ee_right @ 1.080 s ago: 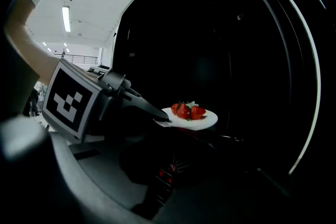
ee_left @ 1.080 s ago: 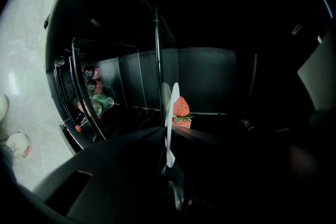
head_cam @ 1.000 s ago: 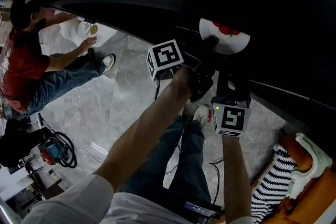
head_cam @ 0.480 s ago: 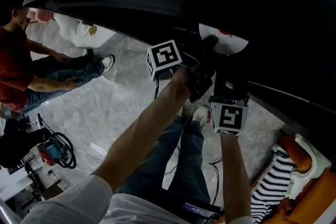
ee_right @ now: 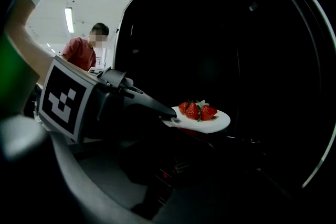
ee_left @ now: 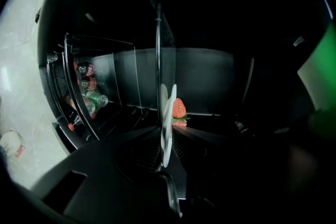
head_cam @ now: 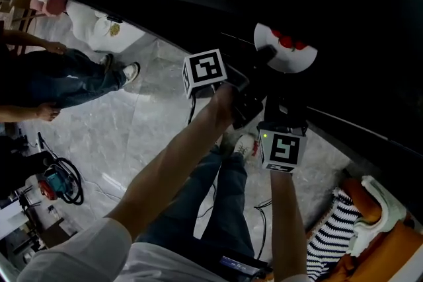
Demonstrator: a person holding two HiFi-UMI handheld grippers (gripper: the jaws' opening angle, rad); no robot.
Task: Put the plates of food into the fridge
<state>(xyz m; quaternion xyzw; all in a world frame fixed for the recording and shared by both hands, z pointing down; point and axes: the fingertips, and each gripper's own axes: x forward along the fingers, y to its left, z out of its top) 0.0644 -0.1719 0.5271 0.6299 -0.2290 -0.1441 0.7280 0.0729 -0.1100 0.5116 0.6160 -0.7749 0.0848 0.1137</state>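
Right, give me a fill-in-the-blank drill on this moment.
The left gripper is shut on a white ___.
On it lie red ___.
In the left gripper view, drinks stand in a rack to the ___ of the plate.
Missing words: plate; strawberries; left.

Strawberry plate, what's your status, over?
Left tongs shut on the plate rim, strawberries aboard. Right tongs nearby, jaws too dark to read. Plate level inside the dark fridge; nothing seen in its way.
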